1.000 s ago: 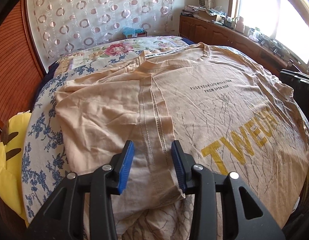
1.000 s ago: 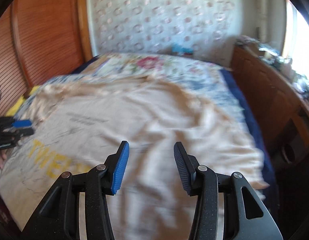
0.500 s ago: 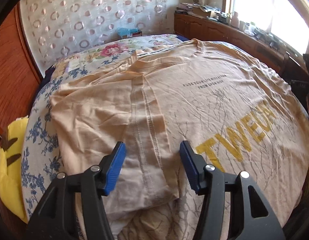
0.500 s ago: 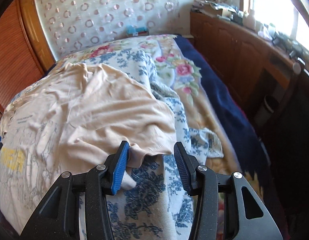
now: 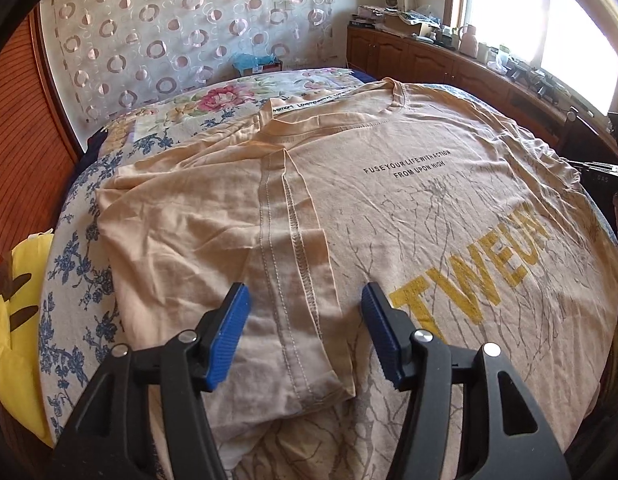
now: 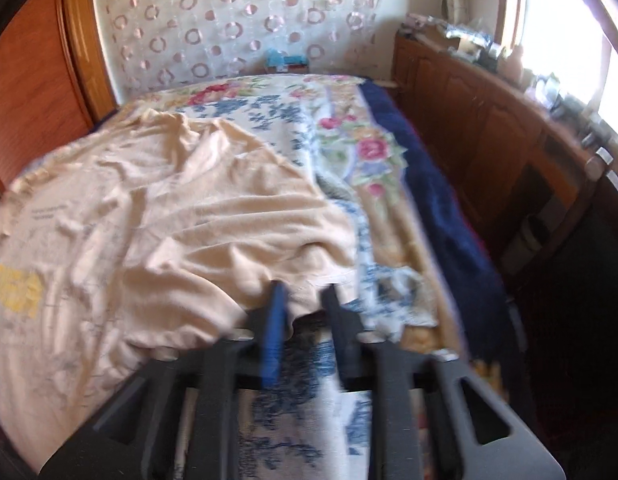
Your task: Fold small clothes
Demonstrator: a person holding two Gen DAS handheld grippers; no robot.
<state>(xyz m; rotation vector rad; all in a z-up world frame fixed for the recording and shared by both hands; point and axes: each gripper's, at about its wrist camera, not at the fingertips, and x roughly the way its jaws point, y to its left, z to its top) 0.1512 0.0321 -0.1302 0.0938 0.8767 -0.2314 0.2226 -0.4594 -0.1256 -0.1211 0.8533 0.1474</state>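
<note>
A beige T-shirt [image 5: 389, 200] with yellow lettering lies spread on the bed. Its left sleeve [image 5: 293, 280] is folded inward over the body. My left gripper [image 5: 305, 308] hovers open just above that folded sleeve, and its blue pads stand clear of the cloth on both sides. In the right wrist view, which is blurred, the same T-shirt [image 6: 189, 220] has its other sleeve [image 6: 309, 264] lying rumpled at the bed's right side. My right gripper [image 6: 303, 300] has its jaws closing narrow, with the sleeve's hem pinched between them.
A floral bedspread [image 5: 77, 264] covers the bed, with a dark blue blanket edge [image 6: 449, 200] along the right. A yellow cushion [image 5: 13, 320] lies at the left edge. Wooden cabinets [image 6: 489, 120] with clutter run under the window, and a wood-panelled wall [image 5: 13, 140] stands at the left.
My left jaws widened off the folded sleeve and stayed in place. My right gripper swung right to the other sleeve and shut on its hem.
</note>
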